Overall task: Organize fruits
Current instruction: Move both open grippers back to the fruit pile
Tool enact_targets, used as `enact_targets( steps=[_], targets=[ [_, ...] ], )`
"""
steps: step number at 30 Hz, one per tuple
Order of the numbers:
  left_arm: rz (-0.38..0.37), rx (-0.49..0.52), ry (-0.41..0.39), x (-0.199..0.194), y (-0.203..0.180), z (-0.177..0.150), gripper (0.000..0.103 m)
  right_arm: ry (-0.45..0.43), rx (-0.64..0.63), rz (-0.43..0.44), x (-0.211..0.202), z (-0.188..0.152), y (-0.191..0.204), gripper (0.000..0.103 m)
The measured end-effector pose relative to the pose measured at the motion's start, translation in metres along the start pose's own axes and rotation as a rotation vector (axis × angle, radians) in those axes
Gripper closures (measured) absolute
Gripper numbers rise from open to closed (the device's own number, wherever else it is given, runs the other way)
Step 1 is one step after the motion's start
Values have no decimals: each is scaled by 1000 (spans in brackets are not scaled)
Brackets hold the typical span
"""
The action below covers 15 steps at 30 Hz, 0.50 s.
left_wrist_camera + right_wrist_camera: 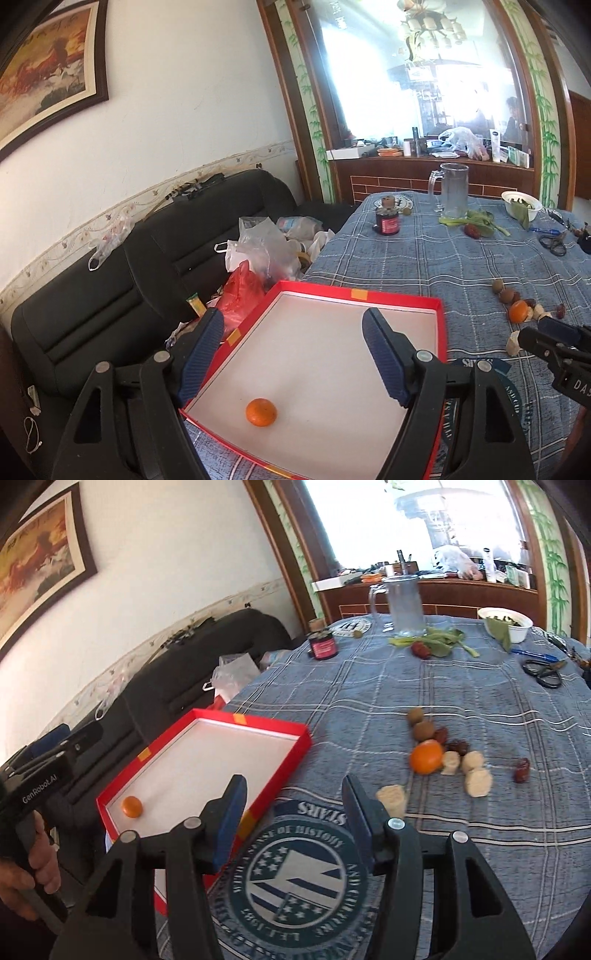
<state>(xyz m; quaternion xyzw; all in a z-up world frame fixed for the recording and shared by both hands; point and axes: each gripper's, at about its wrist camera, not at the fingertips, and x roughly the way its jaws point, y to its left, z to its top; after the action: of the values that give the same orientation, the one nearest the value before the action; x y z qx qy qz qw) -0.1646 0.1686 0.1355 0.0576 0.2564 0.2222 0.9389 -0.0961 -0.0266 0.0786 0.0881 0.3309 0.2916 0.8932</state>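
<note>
A red box lid with a white floor [439, 325] [295, 749] lies on the blue plaid tablecloth at the table's left edge. One small orange [261, 412] [132, 806] lies inside it. My left gripper [293, 325] is open and empty above the box, the orange below and between its fingers. My right gripper [293, 790] is open and empty, over the cloth just right of the box. A second orange [426, 756] [520, 311] lies among kiwis [423, 730], red dates [521, 770] and pale lumps [478, 782] to the right. One pale lump [391, 799] sits by my right finger.
A glass pitcher [402, 605], a dark jar [323, 645], greens [439, 639], a white bowl [505, 624], scissors [545, 672] and a pen stand at the table's far side. A black sofa [147, 258] with plastic bags [266, 251] lies left of the table.
</note>
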Motion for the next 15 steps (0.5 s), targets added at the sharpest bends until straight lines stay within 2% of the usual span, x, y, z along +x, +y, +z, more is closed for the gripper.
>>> enact_targets(
  steps=[9, 12, 15],
  targets=[
    [-27, 52, -2, -6, -36, 9, 25, -31, 32, -32, -20, 9, -40, 47],
    [-74, 84, 19, -3, -56, 7, 25, -27, 57, -70, -25, 13, -66, 47],
    [-172, 139, 62, 4, -90, 2, 25, -19, 110, -131, -31, 12, -103, 47]
  ],
)
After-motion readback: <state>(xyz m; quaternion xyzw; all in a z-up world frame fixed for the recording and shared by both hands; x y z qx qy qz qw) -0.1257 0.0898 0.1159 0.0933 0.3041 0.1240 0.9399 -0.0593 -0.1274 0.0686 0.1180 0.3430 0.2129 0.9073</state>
